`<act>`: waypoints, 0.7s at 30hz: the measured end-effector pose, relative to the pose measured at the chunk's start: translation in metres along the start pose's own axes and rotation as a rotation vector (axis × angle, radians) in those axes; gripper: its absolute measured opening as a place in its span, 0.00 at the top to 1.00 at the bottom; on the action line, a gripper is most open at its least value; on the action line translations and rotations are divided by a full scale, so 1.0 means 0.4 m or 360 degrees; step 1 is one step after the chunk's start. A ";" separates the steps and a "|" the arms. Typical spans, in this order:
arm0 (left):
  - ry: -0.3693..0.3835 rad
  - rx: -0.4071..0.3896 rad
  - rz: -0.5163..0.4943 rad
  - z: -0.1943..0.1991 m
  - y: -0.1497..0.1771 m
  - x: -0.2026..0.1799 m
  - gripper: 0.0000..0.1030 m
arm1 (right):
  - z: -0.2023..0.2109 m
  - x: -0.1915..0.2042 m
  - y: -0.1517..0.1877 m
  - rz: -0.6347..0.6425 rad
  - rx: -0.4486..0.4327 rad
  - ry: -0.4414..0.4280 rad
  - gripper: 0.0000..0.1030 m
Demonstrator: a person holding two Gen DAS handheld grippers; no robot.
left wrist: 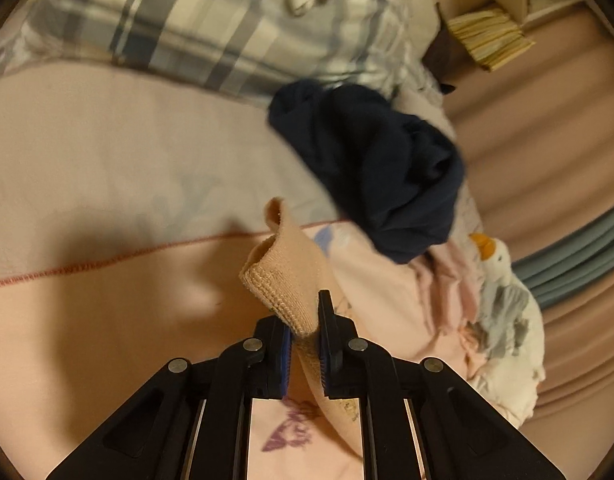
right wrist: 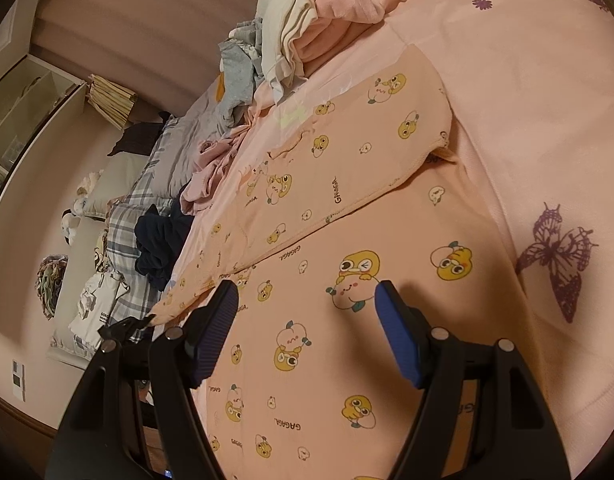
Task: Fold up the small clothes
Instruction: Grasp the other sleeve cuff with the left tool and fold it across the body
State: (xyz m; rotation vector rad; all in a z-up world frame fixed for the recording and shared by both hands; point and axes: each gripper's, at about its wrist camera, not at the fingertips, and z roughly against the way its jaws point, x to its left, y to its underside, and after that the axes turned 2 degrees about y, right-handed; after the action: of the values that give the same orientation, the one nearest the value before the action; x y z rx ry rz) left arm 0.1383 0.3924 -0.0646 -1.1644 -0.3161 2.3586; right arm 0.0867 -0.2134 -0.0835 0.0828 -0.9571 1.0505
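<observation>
I have the beige ribbed cloth point(left wrist: 285, 276) pinched in my left gripper point(left wrist: 306, 344), jaws clamped tight on its knit band, the free end curling up above the pink bedsheet point(left wrist: 107, 312). My right gripper point(right wrist: 307, 332) stands wide apart, holding nothing, its blue ridged pads point(right wrist: 399, 344) hovering over the peach cartoon-print garment point(right wrist: 347, 200) spread flat on the bed. Only the left view shows the pinched cloth; only the right shows the printed garment. Both catch the crumpled navy garment point(left wrist: 379, 168) beside the plaid pillow point(left wrist: 211, 28). The left view also shows a soft duck toy point(left wrist: 495, 256).
</observation>
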 end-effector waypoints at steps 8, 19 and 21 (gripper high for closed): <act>0.0131 -0.0006 -0.0291 0.054 0.040 -0.232 0.90 | 0.014 -0.013 0.010 -0.0029 -0.0002 -0.0039 0.30; 0.0428 0.0141 -0.0867 0.101 0.291 -0.665 0.90 | 0.084 -0.071 0.013 -0.0075 -0.0082 -0.0079 0.30; 0.0468 0.0204 -0.0974 0.085 0.379 -0.734 0.90 | 0.096 -0.080 0.015 -0.0075 -0.0096 -0.0078 0.30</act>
State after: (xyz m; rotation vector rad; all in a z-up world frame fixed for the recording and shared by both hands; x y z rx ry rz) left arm 0.2145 0.1108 0.0938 -1.1342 -0.3513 1.6343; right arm 0.0533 -0.2512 -0.0847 0.0810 -1.0259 0.9791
